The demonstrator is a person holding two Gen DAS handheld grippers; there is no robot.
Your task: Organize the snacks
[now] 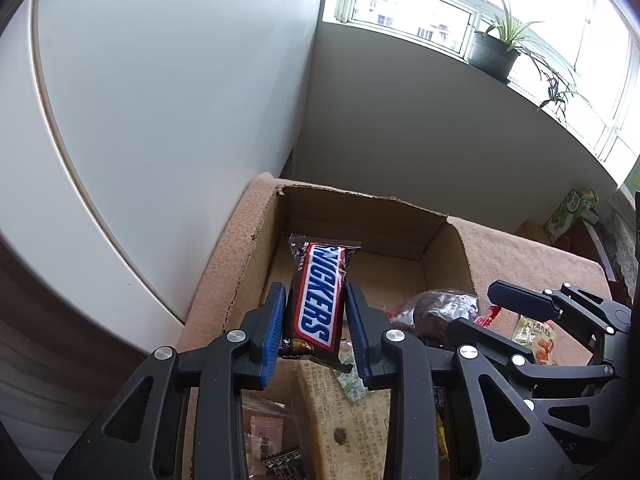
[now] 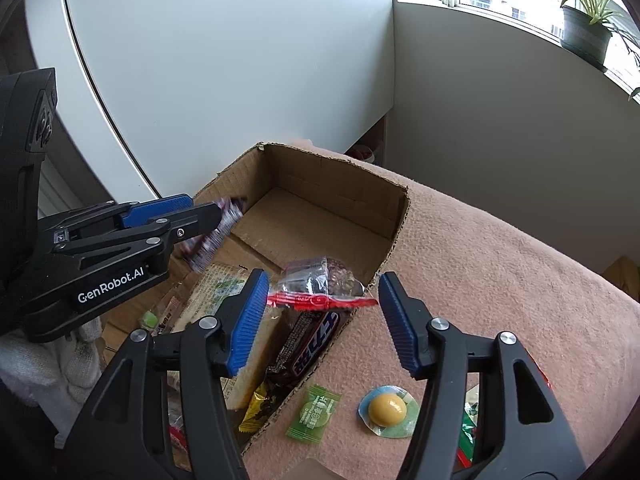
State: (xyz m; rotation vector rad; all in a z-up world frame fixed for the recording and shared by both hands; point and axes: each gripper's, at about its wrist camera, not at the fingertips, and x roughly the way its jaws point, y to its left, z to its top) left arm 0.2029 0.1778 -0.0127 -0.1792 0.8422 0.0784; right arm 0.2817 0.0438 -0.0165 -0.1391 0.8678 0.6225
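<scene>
My left gripper point(image 1: 316, 320) is shut on a brown Snickers bar point(image 1: 318, 300) and holds it upright above the open cardboard box point(image 1: 256, 252). The same gripper point(image 2: 208, 216) shows in the right wrist view over the box's left wall, the bar point(image 2: 216, 232) blurred. My right gripper point(image 2: 322, 316) is open above the box's point(image 2: 396, 220) right front corner, over a clear packet with a red strip and dark snack point(image 2: 320, 284). That packet also shows in the left wrist view point(image 1: 436, 308). The box holds a Snickers bar point(image 2: 308, 344), a yellow cake point(image 2: 256, 368) and other wrapped snacks.
The box stands on a pink cloth point(image 2: 500, 280). On the cloth lie a green candy point(image 2: 314, 412), a yellow jelly cup point(image 2: 388, 410) and a beige snack packet point(image 1: 536, 336). A white curved panel point(image 2: 200, 60) rises behind. A potted plant point(image 1: 496, 48) sits on the windowsill.
</scene>
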